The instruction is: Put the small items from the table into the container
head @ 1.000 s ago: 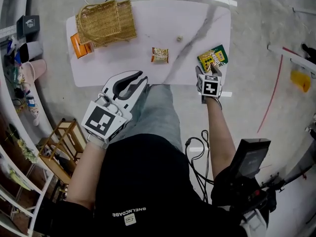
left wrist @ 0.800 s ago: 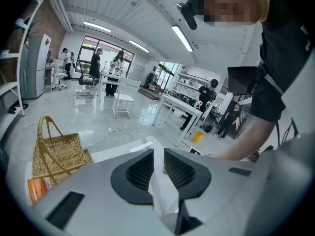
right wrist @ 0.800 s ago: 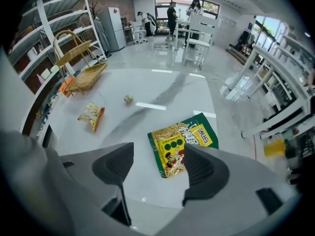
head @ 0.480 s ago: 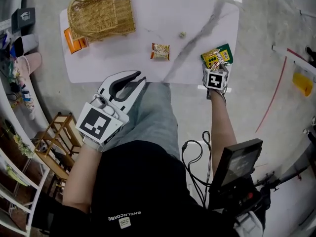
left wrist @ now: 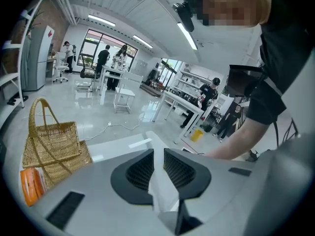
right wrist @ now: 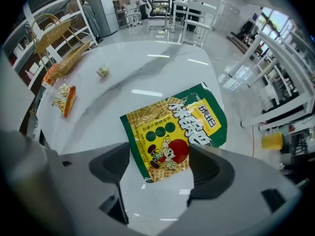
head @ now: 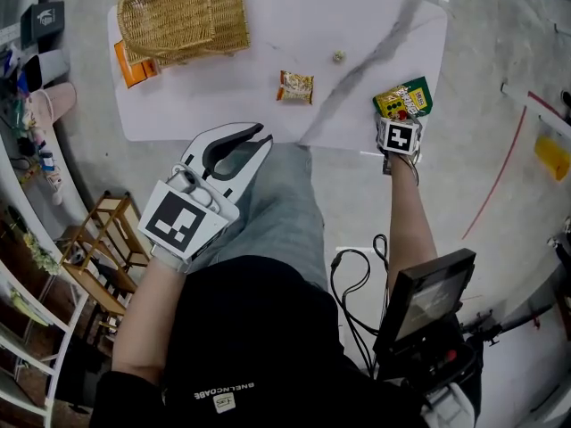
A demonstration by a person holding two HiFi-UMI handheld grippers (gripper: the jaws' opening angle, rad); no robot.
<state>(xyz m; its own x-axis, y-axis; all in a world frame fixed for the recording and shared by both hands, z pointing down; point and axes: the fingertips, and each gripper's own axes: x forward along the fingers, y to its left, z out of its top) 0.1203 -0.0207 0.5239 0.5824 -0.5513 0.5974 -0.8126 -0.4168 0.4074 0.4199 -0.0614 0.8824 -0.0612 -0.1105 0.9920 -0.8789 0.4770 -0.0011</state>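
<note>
A green and yellow snack bag lies at the white table's near right edge. My right gripper points straight down over it. Its jaws are opening wide, with the bag's near corner between them and the pads clear of it. My left gripper hovers off the near edge, its jaws almost together and nothing between them. A wicker basket stands at the far left. A small orange snack packet and a tiny item lie mid-table.
An orange packet lies beside the basket at the table's left edge. On the floor at the left stands a wooden rack, with shelves beyond it. A dark screen and cables hang by my right arm.
My right gripper has moved forward and down onto the snack bag at the table edge. The left gripper has sunk a little and stays off the table.
</note>
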